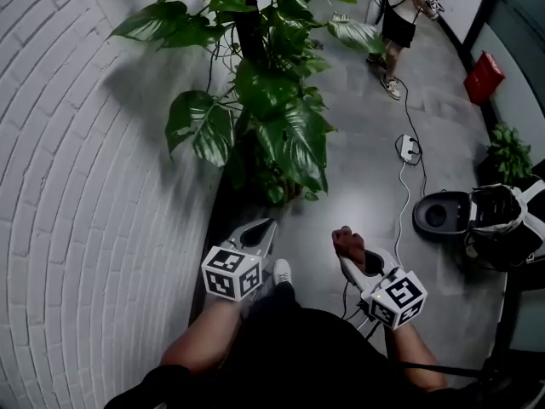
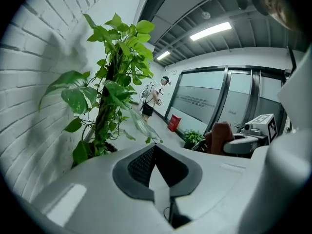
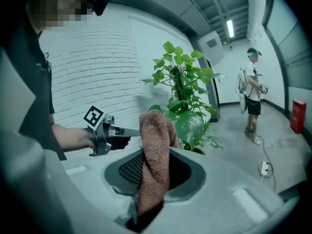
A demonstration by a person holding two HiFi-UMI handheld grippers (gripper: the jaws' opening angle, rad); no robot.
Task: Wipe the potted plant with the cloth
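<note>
While the right gripper (image 1: 356, 262) hangs short of the potted plant (image 1: 277, 109), its jaws are clamped on the reddish-brown cloth (image 3: 155, 150), which sticks up from between them. Beside it, pointing toward the plant's base, the left gripper (image 1: 261, 233) has its jaws pressed together on nothing. Beyond the plant a person (image 1: 398, 24) stands; a white brick wall (image 1: 77, 186) runs just beside it

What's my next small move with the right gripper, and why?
Probably lift the right gripper forward toward the lowest big leaf of the potted plant. Its jaws are clamped on the cloth, but the cloth is short of the foliage and touches no leaf. The left gripper is shut on nothing and also short of the plant.
</note>
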